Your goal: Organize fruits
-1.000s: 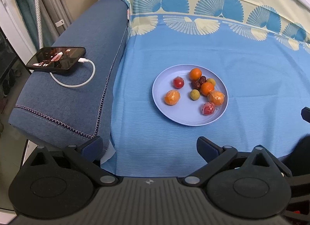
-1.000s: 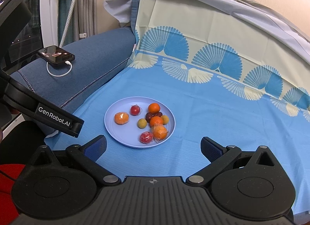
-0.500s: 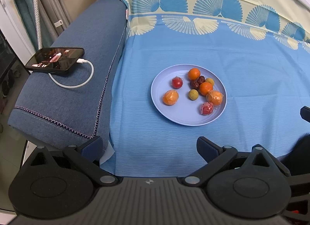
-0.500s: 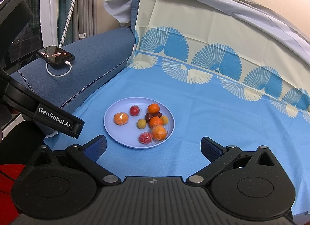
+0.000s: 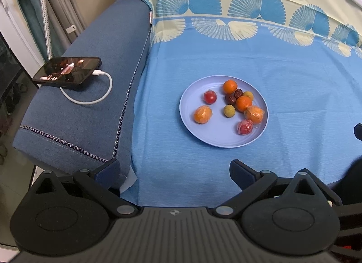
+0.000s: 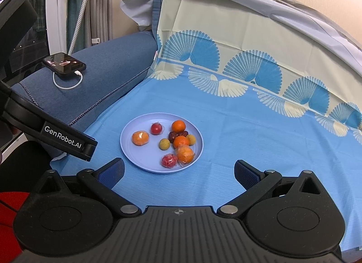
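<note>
Two handheld grippers are held low over a blue cloth (image 5: 294, 86), both aimed at a pale blue plate (image 5: 203, 131) that serves as the landmark here. The left gripper (image 5: 175, 170) is seen with its two dark fingers spread wide and nothing between them; its tips hang short of the plate's near rim, apart from it. The right gripper (image 6: 178, 170) is likewise released, fingers wide apart and empty, its tips just short of the plate's near edge. In the right wrist view the left gripper's black body, marked "GenRobot.AI", is seen reaching in to the left of the plate. All the fruit lies on the plate. At the far side an orange (image 5: 229, 86) is seen, with two dark red dates (image 5: 234, 96) touching beside it and a small yellow-green fruit (image 5: 248, 95) to their right. A second orange (image 5: 243, 103) sits in the middle, next to another yellow-green fruit (image 5: 229, 111). On the left of the plate lie a wrapped red fruit (image 5: 210, 97) and a wrapped orange (image 5: 202, 114). Near the right rim another wrapped orange (image 5: 254, 114) touches a second wrapped red fruit (image 5: 244, 127). Well to the left of the plate, a phone (image 5: 67, 71) with a white cable (image 5: 99, 95) plugged in rests on a blue sofa arm (image 5: 95, 113).
</note>
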The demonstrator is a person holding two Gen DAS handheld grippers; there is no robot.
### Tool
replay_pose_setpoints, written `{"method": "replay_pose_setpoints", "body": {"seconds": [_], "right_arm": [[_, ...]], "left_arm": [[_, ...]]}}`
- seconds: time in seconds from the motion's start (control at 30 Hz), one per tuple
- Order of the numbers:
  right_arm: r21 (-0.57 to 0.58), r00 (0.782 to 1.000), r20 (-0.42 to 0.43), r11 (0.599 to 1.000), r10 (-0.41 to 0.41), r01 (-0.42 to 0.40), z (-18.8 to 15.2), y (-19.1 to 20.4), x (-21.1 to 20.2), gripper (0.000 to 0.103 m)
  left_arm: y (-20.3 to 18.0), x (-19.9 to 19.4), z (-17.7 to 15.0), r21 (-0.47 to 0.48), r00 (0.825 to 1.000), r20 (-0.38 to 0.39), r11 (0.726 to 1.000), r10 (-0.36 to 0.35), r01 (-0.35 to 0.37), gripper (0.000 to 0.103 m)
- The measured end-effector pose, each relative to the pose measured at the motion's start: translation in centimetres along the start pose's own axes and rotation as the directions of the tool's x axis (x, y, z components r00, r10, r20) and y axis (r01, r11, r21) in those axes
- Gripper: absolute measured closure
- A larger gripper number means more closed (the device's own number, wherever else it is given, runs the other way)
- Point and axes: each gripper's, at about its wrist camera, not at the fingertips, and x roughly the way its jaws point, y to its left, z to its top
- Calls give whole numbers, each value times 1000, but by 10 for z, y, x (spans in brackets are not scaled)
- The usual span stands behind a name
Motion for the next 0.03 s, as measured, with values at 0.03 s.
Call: {"method": "replay_pose_setpoints", "body": {"seconds": [0.03], "right_arm": [[0, 1000, 0, 1000, 1, -1, 0, 0, 0, 1]], "left_arm": [[0, 0, 0, -2, 1000, -1, 1000, -2, 2, 0]]}}
